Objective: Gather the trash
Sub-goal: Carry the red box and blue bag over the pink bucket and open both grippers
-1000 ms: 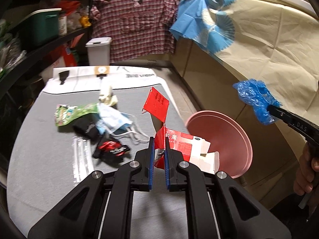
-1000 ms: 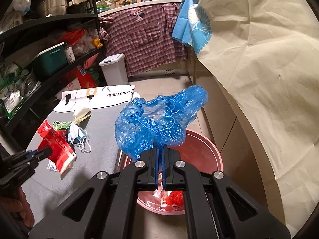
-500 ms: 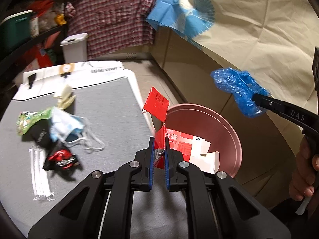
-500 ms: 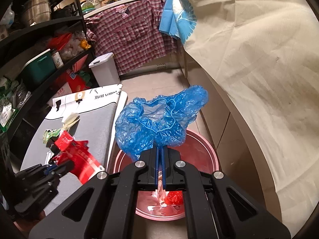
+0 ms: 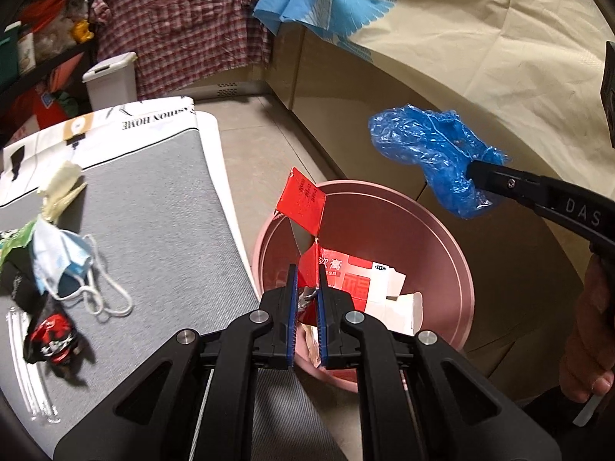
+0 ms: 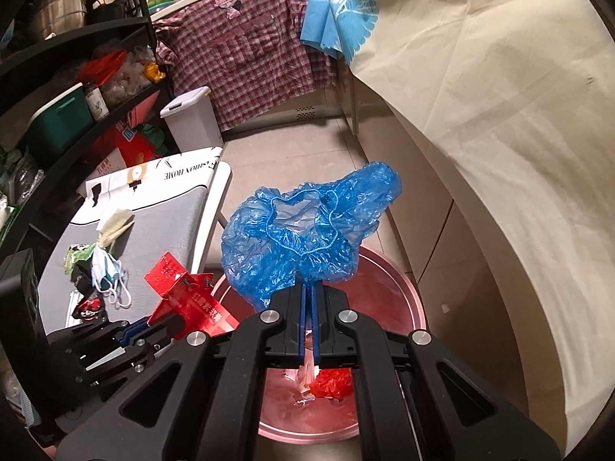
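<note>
1. Your left gripper point(image 5: 306, 288) has its fingers point(image 5: 290, 299) pinching a red carton point(image 5: 346, 272), which hangs over the near left side of the pink bin point(image 5: 442, 238). One red flap stands up from the carton.
2. Your right gripper point(image 6: 308, 307) has its fingers pressed together on a crumpled blue plastic cover point(image 6: 307, 234), held above the same bin point(image 6: 407, 292). From the left camera the cover point(image 5: 430, 153) sits high over the bin's far right side, well apart from the carton.
3. Inside the bin lie a red plastic scrap point(image 6: 330, 384) and some pale wrapping.
4. The bin stands on the floor just beside the right edge of the grey surface point(image 5: 161, 199).
5. Trash on the surface: a blue face mask point(image 5: 65, 261) with loose ear loops, a pale glove point(image 5: 61, 188), a green wrapper point(image 6: 78, 255), a red-and-black packet point(image 5: 50, 342) and a clear plastic strip point(image 5: 27, 380). All lie on the left side, well apart from the bin.
6. A white pedal bin point(image 6: 190, 113) stands on the floor beyond the surface.
7. A plaid shirt point(image 6: 246, 53) and a blue cloth point(image 6: 338, 7) hang behind; a cream sheet point(image 6: 499, 115) drapes the right side, near the pink bin.
8. Dark shelves point(image 6: 77, 61) crowd the left.
</note>
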Available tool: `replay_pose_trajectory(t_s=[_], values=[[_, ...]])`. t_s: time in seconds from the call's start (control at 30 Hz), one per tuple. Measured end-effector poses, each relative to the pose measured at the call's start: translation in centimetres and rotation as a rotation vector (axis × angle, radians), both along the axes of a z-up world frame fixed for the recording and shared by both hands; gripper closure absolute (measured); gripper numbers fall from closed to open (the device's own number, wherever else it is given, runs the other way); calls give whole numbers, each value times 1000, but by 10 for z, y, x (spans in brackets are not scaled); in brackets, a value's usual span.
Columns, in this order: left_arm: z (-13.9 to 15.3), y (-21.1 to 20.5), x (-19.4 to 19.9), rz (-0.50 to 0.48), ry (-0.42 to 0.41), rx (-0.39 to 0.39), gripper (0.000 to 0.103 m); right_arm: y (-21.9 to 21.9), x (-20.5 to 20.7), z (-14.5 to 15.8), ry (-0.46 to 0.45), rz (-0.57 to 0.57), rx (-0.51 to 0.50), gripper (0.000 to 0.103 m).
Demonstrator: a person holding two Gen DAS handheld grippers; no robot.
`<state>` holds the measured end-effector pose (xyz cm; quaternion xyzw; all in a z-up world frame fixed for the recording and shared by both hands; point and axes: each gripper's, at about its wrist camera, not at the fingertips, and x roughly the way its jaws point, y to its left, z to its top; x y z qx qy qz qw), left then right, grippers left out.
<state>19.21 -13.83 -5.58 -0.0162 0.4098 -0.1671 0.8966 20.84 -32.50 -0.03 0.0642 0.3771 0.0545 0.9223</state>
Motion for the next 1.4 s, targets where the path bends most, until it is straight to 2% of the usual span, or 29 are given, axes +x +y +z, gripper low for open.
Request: replay_pose_trajectory(t_s=[0.3,0.33,0.37,0.4,0.47,0.53,0.97,1.4], values=[[-16,-10,19,-51,88,-9,93,2,17,-14,32,3,-9,99],[-19,-12,20,-61,104,-11,91,2,18,-15,36,-2,-13,97],[-20,-13,20,-67,116,-12,84,2,20,-17,44,-5,-18,96],[-21,-13,19,-69,123,-11,77,2,20,-18,51,-5,-20,94],[-20,-11,15,-65,115,-10,75,2,21,-20,60,-9,-26,84],[-18,-7,10,-62,114,-10,75,1,19,-18,53,-18,-34,63],[31,44,-40,9,30,-10,75,-1,-2,0,4,-37,-5,62],[84,120,-94,132,-45,-12,75,34,-62,47,-163,29,-26,63]])
